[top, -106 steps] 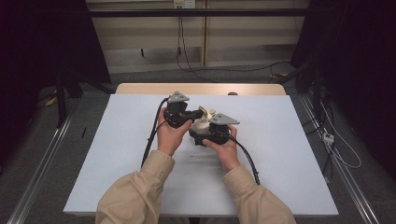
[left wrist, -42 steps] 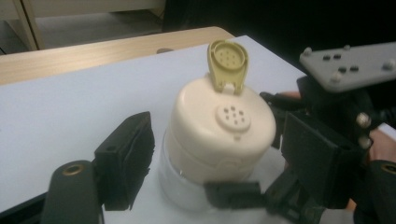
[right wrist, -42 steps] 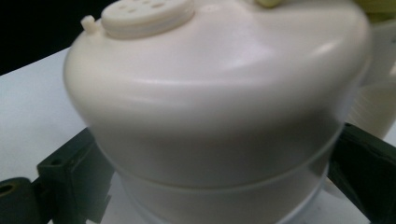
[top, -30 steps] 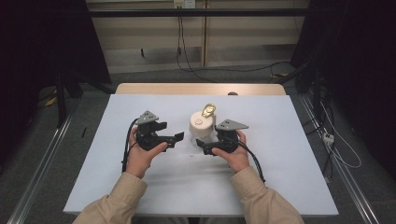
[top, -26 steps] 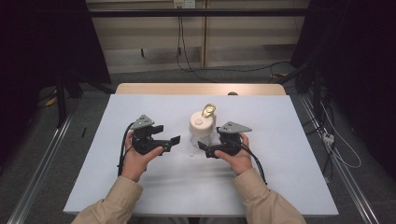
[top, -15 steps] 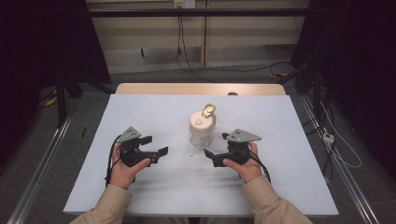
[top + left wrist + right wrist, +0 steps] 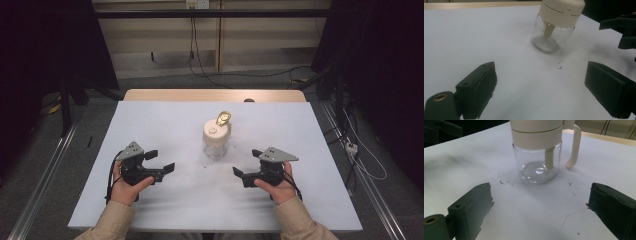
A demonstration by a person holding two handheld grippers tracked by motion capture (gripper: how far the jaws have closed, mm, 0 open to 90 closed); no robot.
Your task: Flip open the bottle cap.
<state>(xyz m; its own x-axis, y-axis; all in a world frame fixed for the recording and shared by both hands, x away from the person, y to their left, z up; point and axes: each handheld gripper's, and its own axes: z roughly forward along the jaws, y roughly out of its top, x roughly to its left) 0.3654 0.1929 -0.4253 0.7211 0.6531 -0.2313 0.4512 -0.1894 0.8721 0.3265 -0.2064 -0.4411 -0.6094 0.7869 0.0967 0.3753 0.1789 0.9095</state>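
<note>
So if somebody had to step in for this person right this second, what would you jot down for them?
Left gripper: open, holding nothing, low over the table left of the jar.
Right gripper: open, holding nothing, right of the jar.
Glass jar: upright mid-table, cream lid on, handle at its side, a gold piece by its top; looks empty apart from a cream stem inside.
Done: jar is set down, free of both grippers.
Left: nothing obvious; check that the lid sits tight.

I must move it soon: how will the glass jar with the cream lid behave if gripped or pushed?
The glass jar looks empty, so probably light. Its smooth round wall may slip between jaws. The bulky cream lid may make it top-heavy and tippy.
</note>
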